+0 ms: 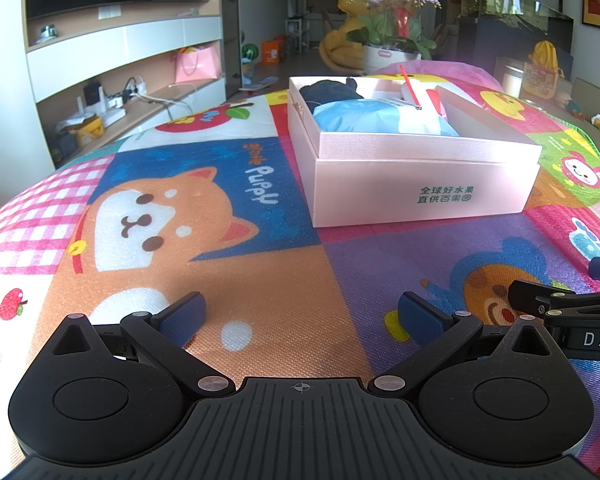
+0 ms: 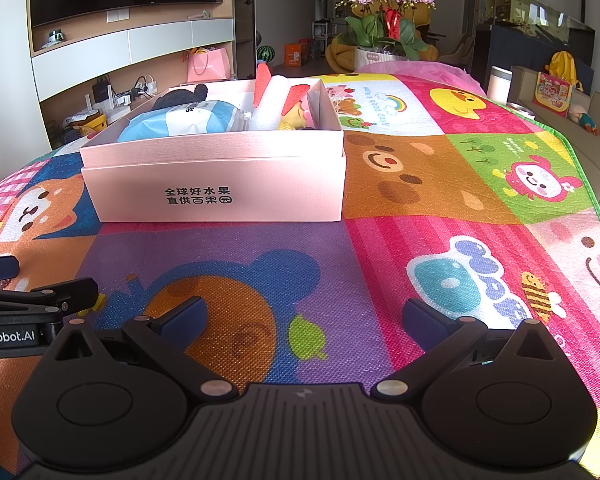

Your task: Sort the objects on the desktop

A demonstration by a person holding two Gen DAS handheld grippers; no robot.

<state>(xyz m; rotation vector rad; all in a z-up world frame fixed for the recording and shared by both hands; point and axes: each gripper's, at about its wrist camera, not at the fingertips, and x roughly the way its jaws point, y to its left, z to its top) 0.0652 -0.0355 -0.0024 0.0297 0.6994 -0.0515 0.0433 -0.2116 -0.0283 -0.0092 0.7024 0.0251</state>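
Your surface (image 1: 260, 240) is covered by one cartoon play mat (image 2: 420, 184), with a TV wall and shelves at 10 o'clock and one pot of purple orchids (image 1: 392, 0) at 12. Your left tool (image 1: 302, 314) stands wide, nothing between its blue pads, hovering low over the mat's puppy panel. At 1 o'clock from it sits one pink box (image 1: 420, 188), lidless and open-topped. Inside you can count one dark plush item (image 1: 332, 90), one blue-and-white packet (image 1: 380, 120), one white foam piece with red parts (image 2: 272, 104), and a yellow-pink toy (image 2: 296, 118) partly hidden by the box wall. Your right tool (image 2: 304, 314) is likewise spread wide and empty; the box lies at 11 o'clock from it. Each tool's tip shows at the other view's edge. No object blocks either tool's path to the box.
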